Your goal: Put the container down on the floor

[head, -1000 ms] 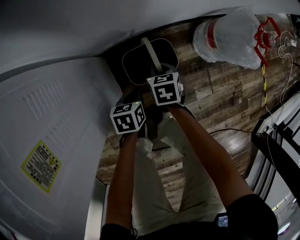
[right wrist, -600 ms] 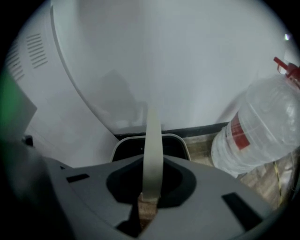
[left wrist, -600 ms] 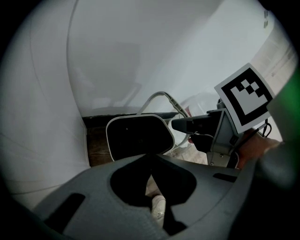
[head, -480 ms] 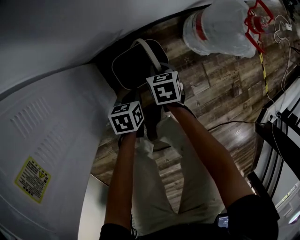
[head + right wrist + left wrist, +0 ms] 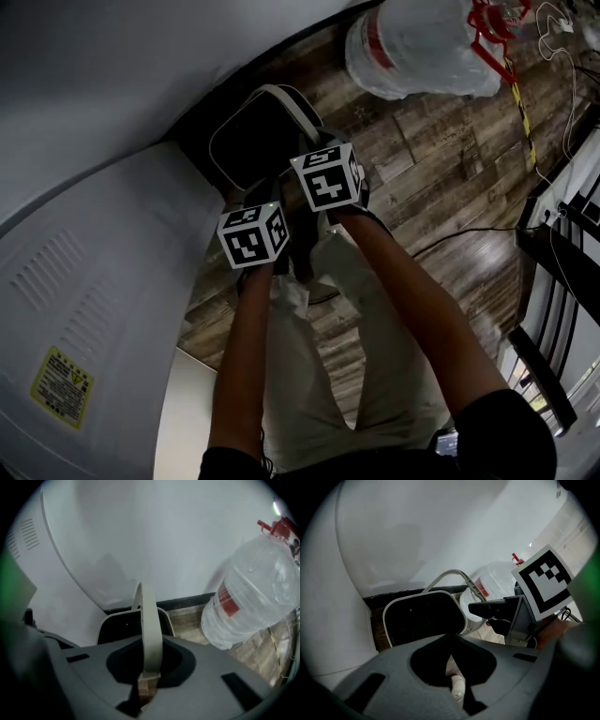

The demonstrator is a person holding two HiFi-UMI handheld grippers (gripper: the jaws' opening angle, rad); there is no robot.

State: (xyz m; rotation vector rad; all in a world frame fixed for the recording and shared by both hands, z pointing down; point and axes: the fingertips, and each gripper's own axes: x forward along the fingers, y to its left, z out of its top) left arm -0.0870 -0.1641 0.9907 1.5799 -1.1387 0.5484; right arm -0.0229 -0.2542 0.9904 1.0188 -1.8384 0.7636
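A dark container (image 5: 251, 142) with a pale rim hangs by its beige handle (image 5: 300, 114) over the wooden floor, close to the white wall. My right gripper (image 5: 315, 142) is shut on that handle (image 5: 151, 634), which runs straight up between its jaws (image 5: 149, 676), with the container (image 5: 123, 626) below. My left gripper (image 5: 259, 195) is just to the left of it, jaws together with nothing between them (image 5: 451, 645). In the left gripper view the container (image 5: 423, 620) lies ahead and the right gripper (image 5: 488, 609) at the right. Whether the container touches the floor I cannot tell.
A large clear water bottle (image 5: 412, 42) with a red cap and label lies on the floor to the right (image 5: 253, 597). A white appliance (image 5: 94, 309) with a yellow label (image 5: 58, 386) fills the left. A black rack (image 5: 562, 281) and a cable (image 5: 459, 234) are at the right.
The container has swung left and tilted, nearer the white appliance. Both grippers have held their places. The head view has shifted, so the bottle sits higher in it.
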